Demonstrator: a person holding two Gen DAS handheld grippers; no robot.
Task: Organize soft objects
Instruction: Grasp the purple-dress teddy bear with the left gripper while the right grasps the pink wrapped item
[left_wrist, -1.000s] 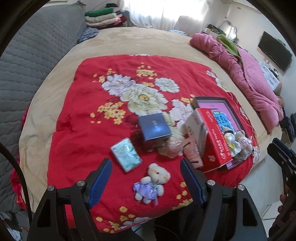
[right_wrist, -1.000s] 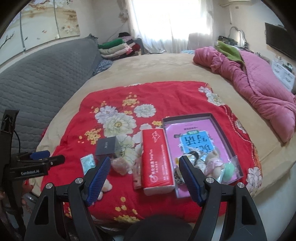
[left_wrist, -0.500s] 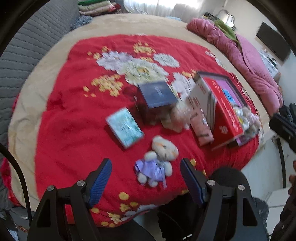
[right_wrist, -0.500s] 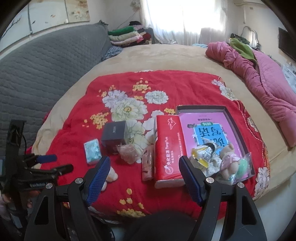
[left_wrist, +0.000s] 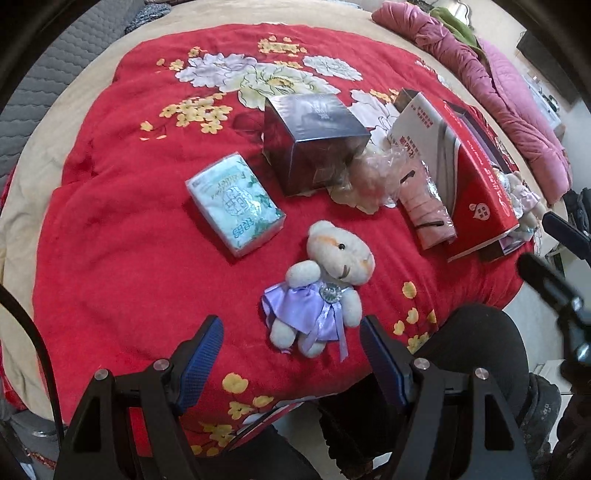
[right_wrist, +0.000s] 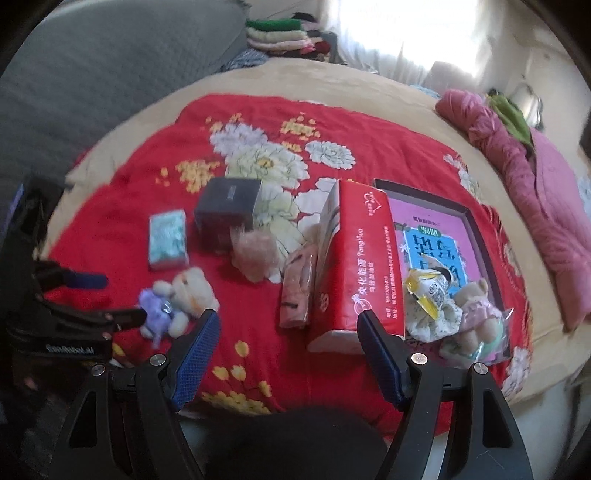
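A cream teddy bear in a purple dress (left_wrist: 321, 291) lies on the red flowered blanket (left_wrist: 110, 221), just ahead of my left gripper (left_wrist: 291, 343), which is open and straddles the bear's feet from above without touching. The bear (right_wrist: 181, 299) also shows low left in the right wrist view, beside the left gripper's fingers (right_wrist: 85, 280). My right gripper (right_wrist: 288, 339) is open and empty, hanging over the blanket in front of the red tissue pack (right_wrist: 354, 266). A dark-rimmed tray (right_wrist: 476, 229) holds a brown bear in pink (right_wrist: 476, 314) and small packets.
A teal tissue packet (left_wrist: 236, 203), a dark cube box (left_wrist: 314, 140), a crinkled bag with a pink soft thing (left_wrist: 373, 177) and a pink packet (left_wrist: 428, 210) lie mid-blanket. A pink quilt (right_wrist: 535, 206) is heaped at right; a grey headboard (right_wrist: 110, 66) stands at left. A person's dark knee (left_wrist: 480, 350) sits at the bed edge.
Both grippers have come down toward the bed. The purple-dressed bear now sits larger and between the left fingers' line. The right view has rolled, and it is now blurred.
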